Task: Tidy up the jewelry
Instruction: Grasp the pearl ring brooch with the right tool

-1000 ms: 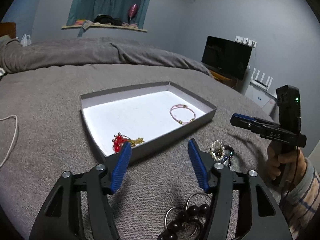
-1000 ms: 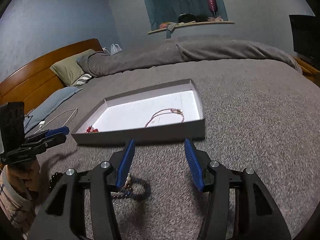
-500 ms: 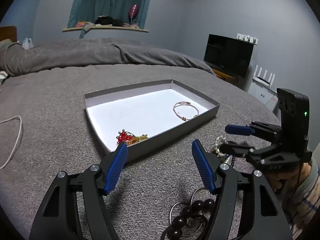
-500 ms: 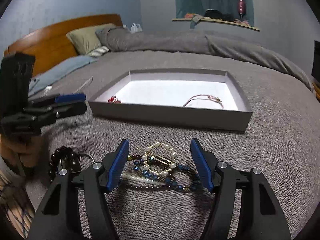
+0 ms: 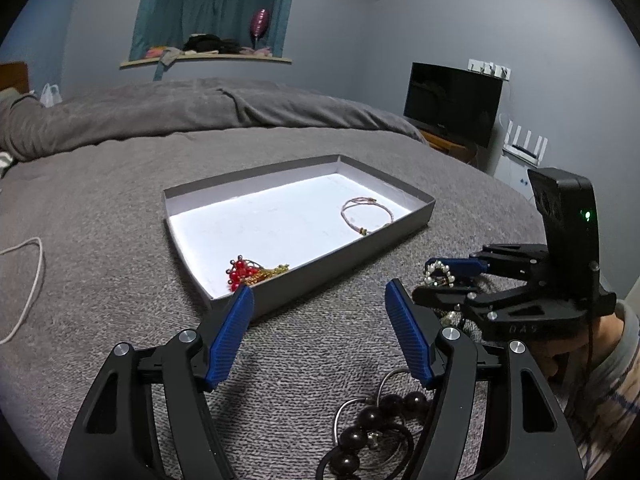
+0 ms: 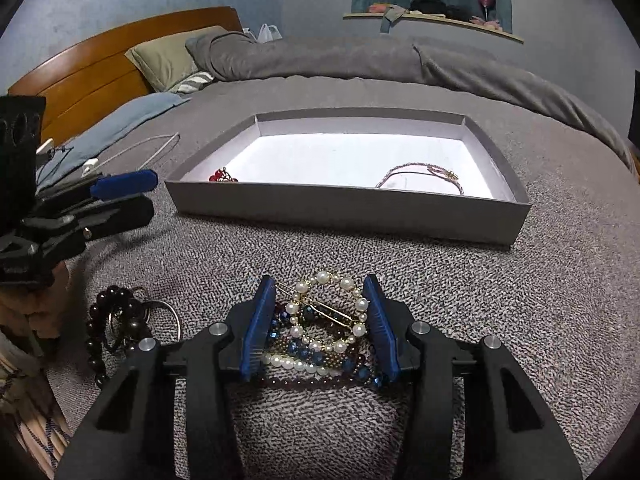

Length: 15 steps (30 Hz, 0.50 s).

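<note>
Reading "DAS" on its body, the right hand-held gripper (image 6: 318, 316) straddles the pearl bracelet (image 6: 332, 320), fingers narrowed; left hand-held gripper (image 5: 320, 326) gapes wide.

Glossy pearl hair clip (image 6: 328, 312) with gold metal bar (rough, nubbly grey blanket (image 6: 500, 288) underneath), matt cardboard tray (image 6: 348, 210)

grey tray (image 6: 348, 208), blue fingers (image 6: 256, 320)

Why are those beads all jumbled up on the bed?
The pearl and blue bead pile lies tangled on the blanket, outside the tray, between the right gripper fingers. Dark beads also sit outside. Only the red piece and thin bracelet are in.
</note>
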Available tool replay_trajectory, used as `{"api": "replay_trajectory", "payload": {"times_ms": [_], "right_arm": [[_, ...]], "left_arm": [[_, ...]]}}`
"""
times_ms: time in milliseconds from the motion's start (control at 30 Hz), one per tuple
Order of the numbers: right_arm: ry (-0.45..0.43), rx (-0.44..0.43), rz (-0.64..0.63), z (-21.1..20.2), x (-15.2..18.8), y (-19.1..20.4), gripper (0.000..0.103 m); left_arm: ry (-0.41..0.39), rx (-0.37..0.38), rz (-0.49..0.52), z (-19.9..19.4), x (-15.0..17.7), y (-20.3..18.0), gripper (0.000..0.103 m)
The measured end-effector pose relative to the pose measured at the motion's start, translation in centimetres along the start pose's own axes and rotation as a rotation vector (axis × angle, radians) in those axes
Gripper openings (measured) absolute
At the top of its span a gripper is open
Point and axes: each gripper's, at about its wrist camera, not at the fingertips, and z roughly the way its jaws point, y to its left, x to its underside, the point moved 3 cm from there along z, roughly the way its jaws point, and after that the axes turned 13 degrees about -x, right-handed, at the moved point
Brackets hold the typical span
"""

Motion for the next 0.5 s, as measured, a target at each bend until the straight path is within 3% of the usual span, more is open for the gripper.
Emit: {"api": "replay_trajectory", "payload": {"times_ms": [200, 500], "right_arm": [[-0.062, -0.018, 0.030, -1.6, -0.3, -0.7, 0.038], [-0.149, 0.022, 0.082, -5.0, -0.5, -3.3, 0.038]], "left_arm": [[0.004, 0.021, 0.023, 0.2, -0.1, -1.5, 0.069], [0.022, 0.069, 0.087, 1.0, 0.3, -4.9, 0.069]]}}
